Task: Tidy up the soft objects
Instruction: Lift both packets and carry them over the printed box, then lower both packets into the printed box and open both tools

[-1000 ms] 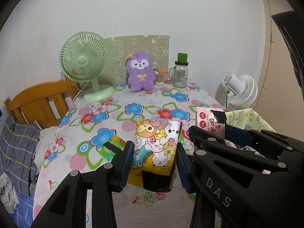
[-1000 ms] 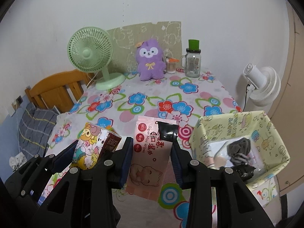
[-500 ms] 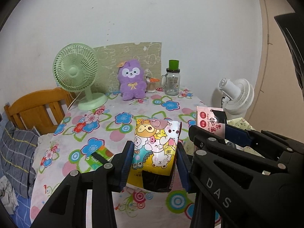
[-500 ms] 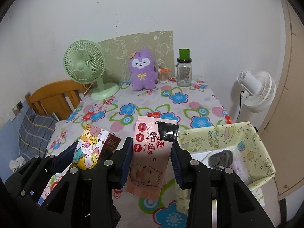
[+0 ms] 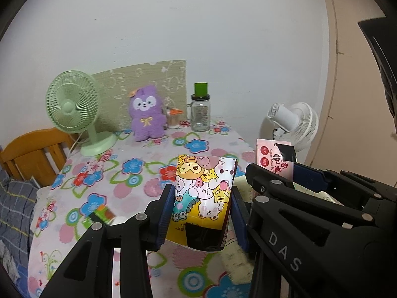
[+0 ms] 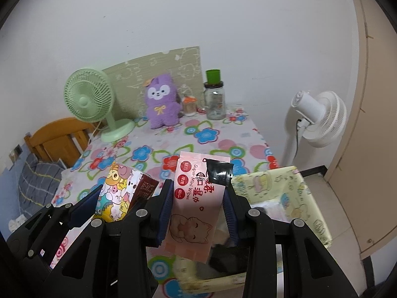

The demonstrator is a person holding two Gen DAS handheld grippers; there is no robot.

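My left gripper (image 5: 202,213) is shut on a yellow cartoon-animal tissue pack (image 5: 203,193), held above the floral table. My right gripper (image 6: 198,211) is shut on a pink wet-wipes pack (image 6: 196,208) with a cat drawing, held over the near-left rim of a pale yellow fabric box (image 6: 297,198). The box sits at the table's right front and holds dark and white items. The wipes pack also shows in the left wrist view (image 5: 275,159), and the tissue pack in the right wrist view (image 6: 121,193). A purple plush toy (image 6: 162,104) stands at the back.
A green desk fan (image 6: 91,101), a glass jar with a green lid (image 6: 214,99) and a small cup stand along the far edge of the table (image 6: 206,134). A white floor fan (image 6: 320,119) is right of the table, a wooden chair (image 6: 59,136) left. A green packet (image 5: 104,214) lies near the front left.
Both grippers have pulled back and risen with their packs still held. The table and back objects look farther away, and the yellow box now lies closer beneath the right gripper.
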